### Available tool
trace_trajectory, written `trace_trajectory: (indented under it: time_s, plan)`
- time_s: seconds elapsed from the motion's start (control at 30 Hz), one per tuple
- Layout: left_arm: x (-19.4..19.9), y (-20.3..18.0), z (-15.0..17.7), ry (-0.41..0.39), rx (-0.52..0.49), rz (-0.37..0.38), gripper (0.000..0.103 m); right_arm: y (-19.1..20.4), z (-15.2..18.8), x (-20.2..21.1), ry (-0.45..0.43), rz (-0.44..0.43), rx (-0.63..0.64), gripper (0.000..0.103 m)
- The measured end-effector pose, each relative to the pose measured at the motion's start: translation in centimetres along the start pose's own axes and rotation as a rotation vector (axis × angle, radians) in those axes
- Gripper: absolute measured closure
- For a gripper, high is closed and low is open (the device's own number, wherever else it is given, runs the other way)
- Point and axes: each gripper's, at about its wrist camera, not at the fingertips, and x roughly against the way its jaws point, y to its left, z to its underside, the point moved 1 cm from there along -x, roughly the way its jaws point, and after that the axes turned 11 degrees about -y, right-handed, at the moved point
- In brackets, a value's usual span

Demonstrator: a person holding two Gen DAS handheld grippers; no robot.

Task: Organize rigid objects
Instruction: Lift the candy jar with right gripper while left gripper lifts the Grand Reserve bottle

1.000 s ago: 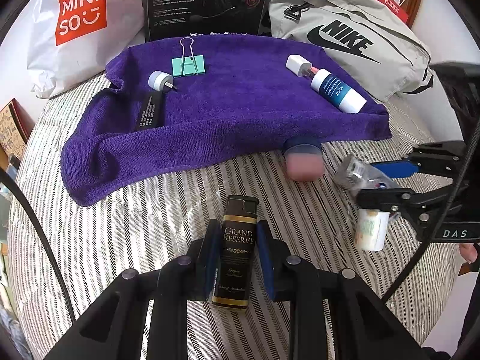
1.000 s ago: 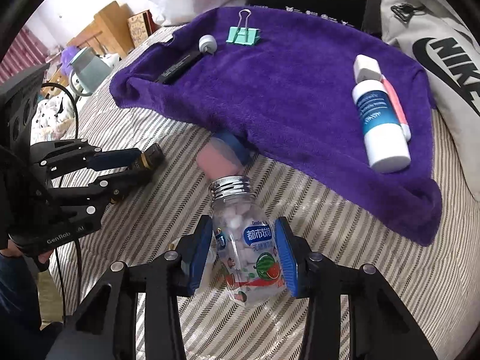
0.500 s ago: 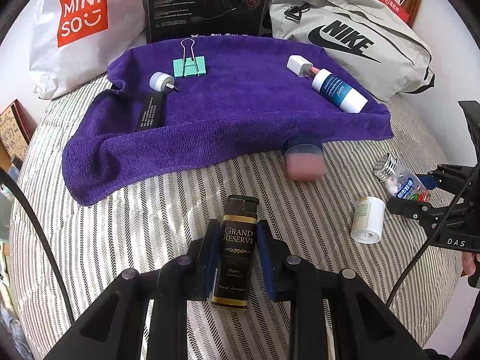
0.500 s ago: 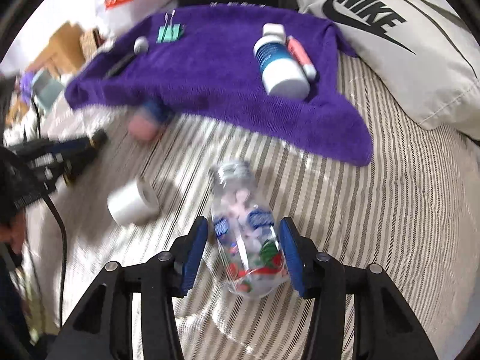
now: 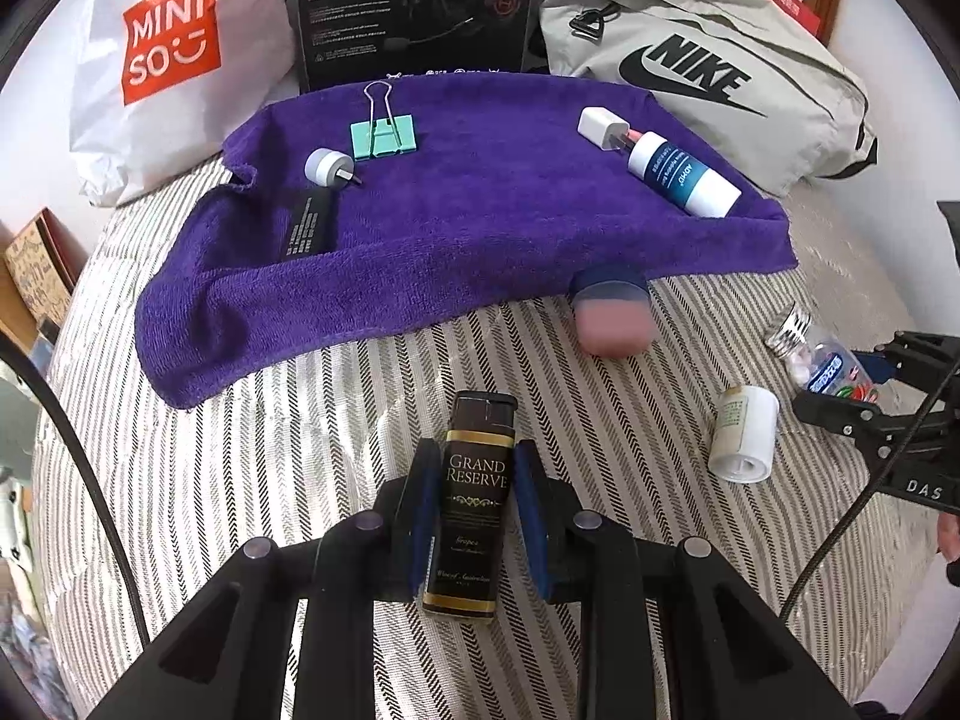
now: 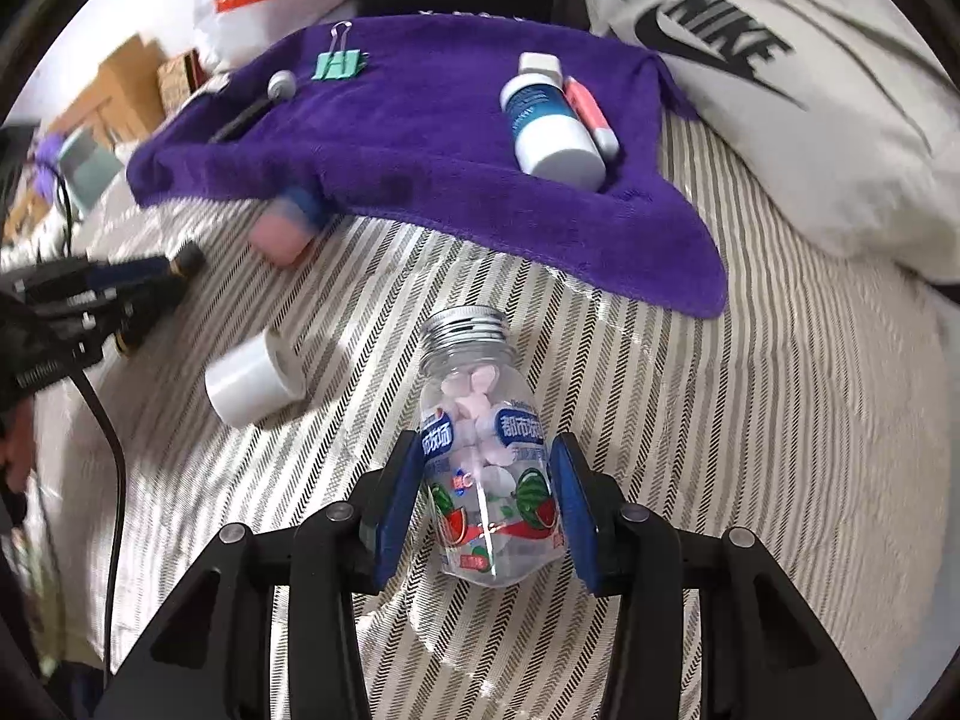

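Note:
My left gripper (image 5: 475, 483) is shut on a black Grand Reserve box (image 5: 474, 498) held just above the striped bed. My right gripper (image 6: 489, 489) is shut on a clear candy bottle (image 6: 486, 450) with a silver cap; it also shows in the left wrist view (image 5: 825, 363) at the far right. A white jar (image 5: 744, 435) lies on its side between the grippers. A pink and blue cylinder (image 5: 612, 315) lies at the edge of the purple towel (image 5: 480, 228). On the towel lie a white and blue bottle (image 5: 681, 174), a white plug (image 5: 600, 126), a green binder clip (image 5: 384, 135), a grey plug (image 5: 327, 168) and a black bar (image 5: 306, 225).
A Miniso bag (image 5: 168, 54), a black box (image 5: 414, 6) and a grey Nike bag (image 5: 708, 72) stand behind the towel. A pink marker (image 6: 591, 111) lies beside the bottle on the towel. The bed's right edge runs close to my right gripper.
My right gripper has carried the candy bottle away from the white jar to the right side of the bed and turned toward the towel. The left gripper has stayed still.

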Motion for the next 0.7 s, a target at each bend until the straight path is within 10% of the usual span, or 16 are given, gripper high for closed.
trace_trajectory:
  time_s: [0.7]
  plan:
    - [1.9, 1.3, -0.7, -0.011, 0.064, 0.012, 0.08, -0.9, -0.2, 1.6, -0.004, -0.103, -0.06, 0.062]
